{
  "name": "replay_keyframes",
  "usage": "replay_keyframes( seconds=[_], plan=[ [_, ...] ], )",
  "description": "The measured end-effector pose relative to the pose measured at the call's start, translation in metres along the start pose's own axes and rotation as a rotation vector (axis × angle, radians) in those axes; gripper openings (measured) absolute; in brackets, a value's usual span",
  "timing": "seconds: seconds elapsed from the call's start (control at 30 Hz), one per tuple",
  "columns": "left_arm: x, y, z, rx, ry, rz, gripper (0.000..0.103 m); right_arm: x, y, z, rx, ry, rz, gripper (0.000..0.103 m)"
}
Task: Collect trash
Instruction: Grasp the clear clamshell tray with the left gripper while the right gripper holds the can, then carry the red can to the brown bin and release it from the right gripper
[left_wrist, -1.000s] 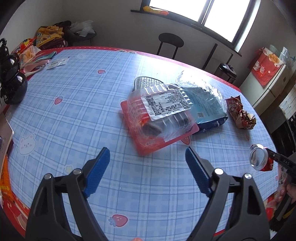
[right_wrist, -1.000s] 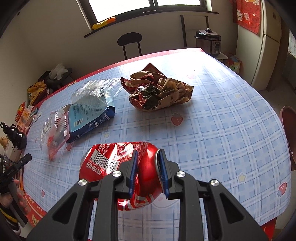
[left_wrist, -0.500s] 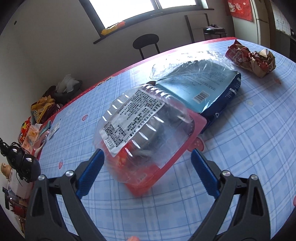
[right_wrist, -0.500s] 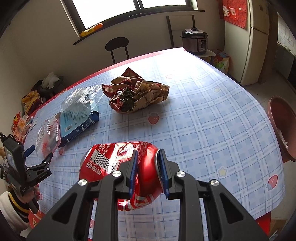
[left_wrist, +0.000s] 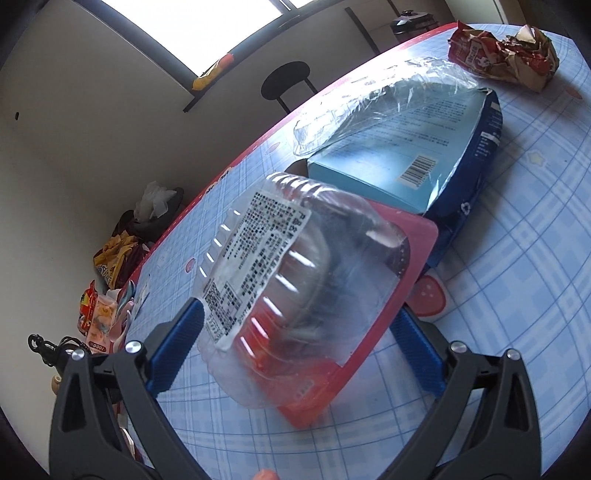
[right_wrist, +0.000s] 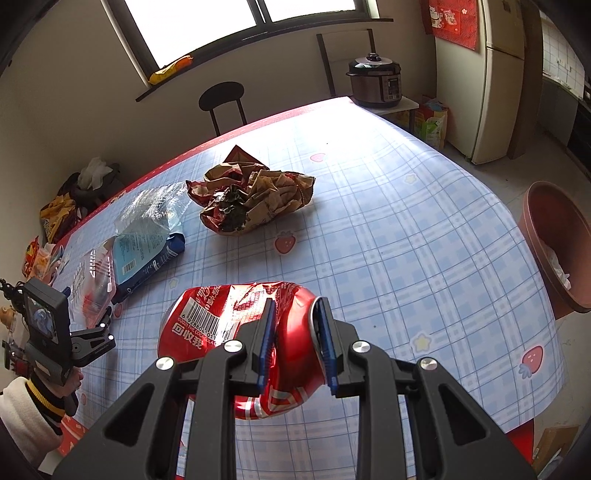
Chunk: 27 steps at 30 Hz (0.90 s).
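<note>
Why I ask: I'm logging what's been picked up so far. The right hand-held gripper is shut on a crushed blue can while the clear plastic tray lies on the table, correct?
One detail is off: the crushed can is red, not blue, as the right wrist view shows. The right hand-held gripper is shut on it, and the clear plastic tray does lie on the table.

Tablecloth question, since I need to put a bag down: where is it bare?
The tablecloth is bare between the crumpled wrapper and the brown bin. It is crowded toward the blue packet and clear clamshell.
</note>
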<state>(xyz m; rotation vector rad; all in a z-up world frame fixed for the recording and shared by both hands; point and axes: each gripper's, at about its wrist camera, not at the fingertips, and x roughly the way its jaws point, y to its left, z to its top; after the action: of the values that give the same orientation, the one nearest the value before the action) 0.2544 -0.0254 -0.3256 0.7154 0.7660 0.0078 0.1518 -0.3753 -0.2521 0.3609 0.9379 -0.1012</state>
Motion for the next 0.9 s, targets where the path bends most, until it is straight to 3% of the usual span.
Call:
replay_keyframes(
  seconds=[0.1, 0.2, 0.33, 0.4, 0.53, 0.9],
  plan=[
    [-0.006, 0.014, 0.001, -0.038, -0.031, -0.014, 0.076, -0.002, -0.001, 0.001, 0.002, -0.004, 0.002, 0.024],
    [-0.016, 0.040, 0.004, -0.125, -0.058, -0.027, 0.069, -0.002, -0.002, 0.002, 0.008, -0.009, 0.006, 0.024],
    [-0.024, 0.079, 0.005, -0.247, -0.077, -0.061, 0.065, -0.002, 0.000, 0.002, 0.009, -0.010, 0.014, 0.024],
    [-0.026, 0.104, 0.002, -0.353, -0.072, -0.112, 0.064, -0.002, 0.002, 0.002, 0.009, -0.010, 0.020, 0.024],
    [-0.025, 0.141, -0.006, -0.520, -0.034, -0.200, 0.063, -0.001, 0.005, 0.002, 0.007, -0.010, 0.026, 0.024],
    [-0.001, 0.198, -0.038, -0.801, 0.104, -0.325, 0.061, -0.002, 0.005, 0.002, 0.011, -0.013, 0.023, 0.024]
  ],
)
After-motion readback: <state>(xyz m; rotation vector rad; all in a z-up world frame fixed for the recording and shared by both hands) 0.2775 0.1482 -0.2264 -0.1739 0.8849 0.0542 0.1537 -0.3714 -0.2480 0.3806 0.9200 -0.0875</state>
